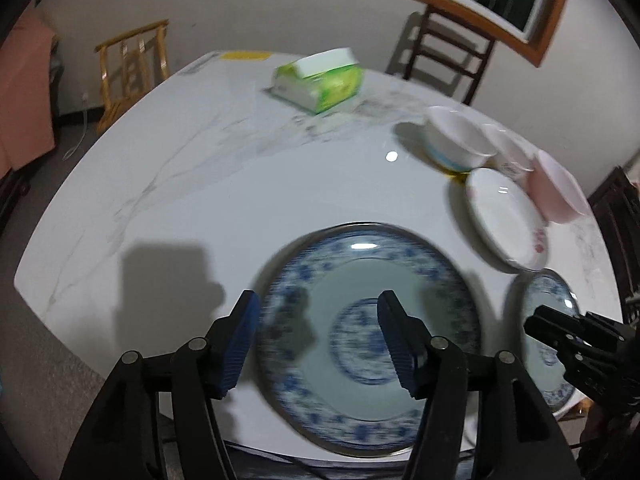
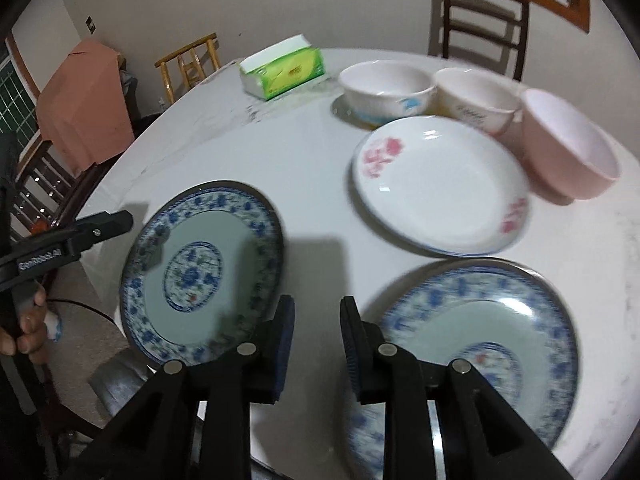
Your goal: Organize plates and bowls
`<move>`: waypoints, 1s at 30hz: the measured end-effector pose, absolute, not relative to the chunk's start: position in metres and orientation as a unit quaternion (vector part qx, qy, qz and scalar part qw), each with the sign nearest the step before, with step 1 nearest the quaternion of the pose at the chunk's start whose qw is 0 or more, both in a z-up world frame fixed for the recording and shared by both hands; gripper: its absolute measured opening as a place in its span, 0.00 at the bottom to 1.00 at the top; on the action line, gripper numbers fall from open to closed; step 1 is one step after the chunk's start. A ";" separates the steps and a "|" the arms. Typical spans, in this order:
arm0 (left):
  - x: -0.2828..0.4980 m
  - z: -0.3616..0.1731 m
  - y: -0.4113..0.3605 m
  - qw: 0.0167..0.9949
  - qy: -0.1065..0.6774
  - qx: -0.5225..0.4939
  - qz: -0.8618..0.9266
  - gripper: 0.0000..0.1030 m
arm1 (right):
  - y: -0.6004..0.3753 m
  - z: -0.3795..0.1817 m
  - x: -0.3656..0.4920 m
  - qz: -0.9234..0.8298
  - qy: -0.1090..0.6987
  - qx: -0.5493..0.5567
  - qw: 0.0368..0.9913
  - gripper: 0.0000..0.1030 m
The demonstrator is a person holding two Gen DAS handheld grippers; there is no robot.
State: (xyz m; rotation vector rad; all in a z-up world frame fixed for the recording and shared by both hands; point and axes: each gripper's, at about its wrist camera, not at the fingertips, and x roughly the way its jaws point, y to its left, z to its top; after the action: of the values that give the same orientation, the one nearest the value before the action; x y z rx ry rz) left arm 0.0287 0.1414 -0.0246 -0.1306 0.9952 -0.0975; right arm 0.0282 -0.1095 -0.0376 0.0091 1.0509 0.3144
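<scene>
In the left wrist view a large blue-patterned plate lies flat on the white marble table. My left gripper hovers open above the plate's left half, with nothing pressed between the blue pads. A second blue-patterned plate lies to its right, and my right gripper hangs over it. From the right wrist both blue plates show side by side. Above the gap between them my right gripper is open narrowly and holds nothing. The left gripper is at the far left.
Behind the blue plates lies a white plate with pink flowers. Further back stand two white bowls and a pink bowl. A green tissue pack sits at the far side. Chairs surround the table.
</scene>
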 end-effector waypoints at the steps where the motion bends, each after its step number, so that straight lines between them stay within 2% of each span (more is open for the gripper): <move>1: 0.027 -0.022 0.133 0.876 0.475 -0.061 -0.057 0.57 | -0.119 -0.034 0.023 0.140 0.492 -0.004 0.859 0.23; 6: 0.022 -0.018 0.086 0.869 0.476 -0.063 -0.119 0.59 | -0.158 -0.021 0.001 0.108 0.455 -0.019 0.884 0.23; 13: 0.016 -0.026 0.021 0.850 0.488 -0.066 -0.189 0.59 | -0.211 -0.025 -0.018 0.099 0.470 -0.013 0.877 0.23; 30: 0.025 -0.064 -0.026 0.780 0.563 -0.141 -0.234 0.57 | -0.321 -0.057 -0.019 0.100 0.516 0.173 0.833 0.23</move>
State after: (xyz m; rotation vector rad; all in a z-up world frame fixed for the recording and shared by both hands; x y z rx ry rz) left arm 0.0252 -0.0261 -0.0636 -0.3045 1.2170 -0.5049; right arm -0.0188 -0.3210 -0.0570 0.3668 1.0927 0.2110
